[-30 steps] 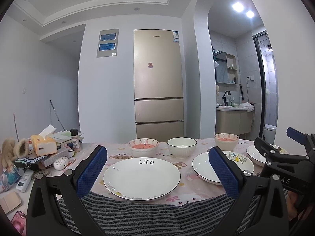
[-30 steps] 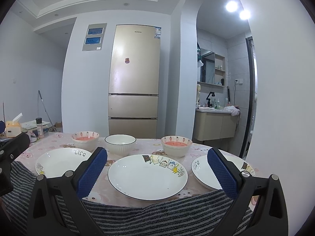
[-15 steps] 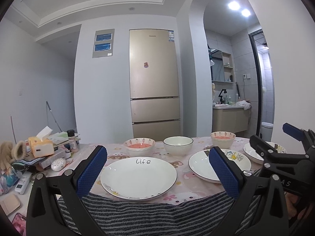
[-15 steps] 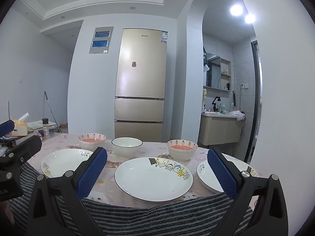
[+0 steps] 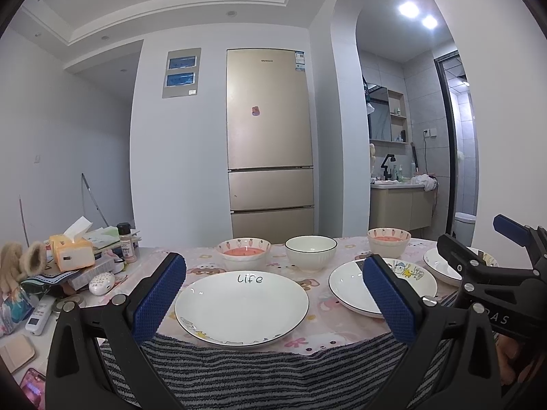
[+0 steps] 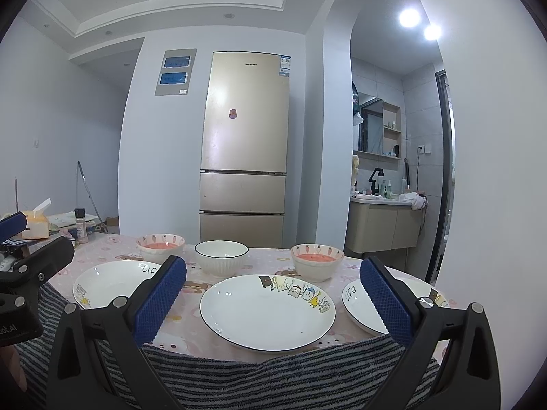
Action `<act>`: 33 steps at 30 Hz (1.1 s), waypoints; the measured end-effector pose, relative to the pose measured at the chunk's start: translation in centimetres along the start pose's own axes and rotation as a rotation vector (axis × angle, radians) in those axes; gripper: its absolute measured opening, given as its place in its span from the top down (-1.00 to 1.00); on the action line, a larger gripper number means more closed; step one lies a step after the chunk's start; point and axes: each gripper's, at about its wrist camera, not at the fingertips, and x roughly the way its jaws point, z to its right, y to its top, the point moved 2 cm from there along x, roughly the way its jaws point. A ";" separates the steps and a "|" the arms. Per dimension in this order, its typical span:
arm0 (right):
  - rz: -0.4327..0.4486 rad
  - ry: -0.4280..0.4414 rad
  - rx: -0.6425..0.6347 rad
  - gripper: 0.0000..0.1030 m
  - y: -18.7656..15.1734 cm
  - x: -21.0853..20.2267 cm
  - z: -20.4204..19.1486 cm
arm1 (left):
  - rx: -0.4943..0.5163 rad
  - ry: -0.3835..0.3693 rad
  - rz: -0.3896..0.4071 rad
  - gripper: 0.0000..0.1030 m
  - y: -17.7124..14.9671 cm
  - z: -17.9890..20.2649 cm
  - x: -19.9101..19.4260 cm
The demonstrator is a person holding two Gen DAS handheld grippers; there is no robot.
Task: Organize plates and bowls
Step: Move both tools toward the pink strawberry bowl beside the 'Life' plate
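Three white plates lie along the table's near edge: the left "life" plate, the middle cartoon plate and the right plate. Behind them stand a carrot-pattern bowl with orange inside, a plain white bowl and a second carrot bowl. My left gripper is open and empty, before the left plate. My right gripper is open and empty, before the middle plate.
A pink cartoon tablecloth covers the table, with a striped grey cloth over its near edge. Clutter sits at the left: tissue box, spice jar, remote. A gold fridge stands behind.
Both grippers have shifted slightly, so the table sits a little lower in the views. Both stay open; the dishes have not moved.
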 end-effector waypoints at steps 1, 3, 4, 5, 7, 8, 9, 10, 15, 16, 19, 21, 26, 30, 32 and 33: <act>-0.004 -0.002 0.002 -1.00 0.1 0.0 0.0 | 0.002 0.001 -0.003 -1.00 0.0 0.0 0.0; -0.009 -0.001 0.008 -1.00 0.1 0.1 0.2 | 0.011 -0.001 -0.004 -1.00 0.1 0.3 0.1; -0.017 -0.004 0.010 -1.00 0.1 0.2 0.3 | 0.018 -0.005 -0.004 -1.00 0.1 0.5 0.1; -0.021 -0.004 0.012 -1.00 0.1 0.2 0.3 | 0.026 -0.011 -0.003 -1.00 0.1 0.7 0.1; -0.021 0.005 0.010 -1.00 0.2 0.2 0.4 | 0.054 -0.012 -0.008 -1.00 0.2 1.2 0.0; -0.008 0.014 0.009 -1.00 0.4 -0.1 0.4 | 0.070 0.003 -0.009 -1.00 0.4 1.5 -0.2; 0.002 0.019 0.007 -1.00 0.4 -0.3 0.3 | 0.082 0.011 -0.004 -1.00 0.6 1.6 -0.4; 0.014 0.027 0.003 -1.00 0.6 -0.5 0.3 | 0.087 0.006 0.003 -1.00 0.8 1.7 -0.8; 0.006 0.072 -0.017 -1.00 2.5 -1.1 0.0 | 0.093 0.002 0.005 -1.00 3.0 1.6 -2.0; 0.000 0.092 -0.005 -1.00 3.2 -1.1 0.1 | 0.090 0.002 0.010 -1.00 3.6 1.5 -2.2; -0.015 0.126 0.034 -1.00 4.7 -0.9 0.6 | 0.077 -0.022 0.009 -1.00 5.4 0.9 -2.2; -0.042 0.166 0.065 -1.00 6.1 -0.2 1.0 | 0.092 -0.012 0.002 -1.00 6.7 0.6 -1.6; -0.105 0.213 0.082 -1.00 12.1 3.0 1.2 | 0.038 -0.052 -0.056 -1.00 10.5 -0.8 1.5; -0.153 0.232 0.122 -1.00 16.4 7.4 0.3 | 0.013 0.016 -0.099 -1.00 12.8 -2.1 5.3; -0.181 0.220 0.132 -1.00 17.5 10.5 -0.7 | -0.036 0.035 -0.157 -1.00 13.7 -3.4 7.9; -0.199 0.224 0.135 -1.00 17.9 11.9 -1.2 | -0.062 0.036 -0.178 -0.95 14.1 -4.0 8.9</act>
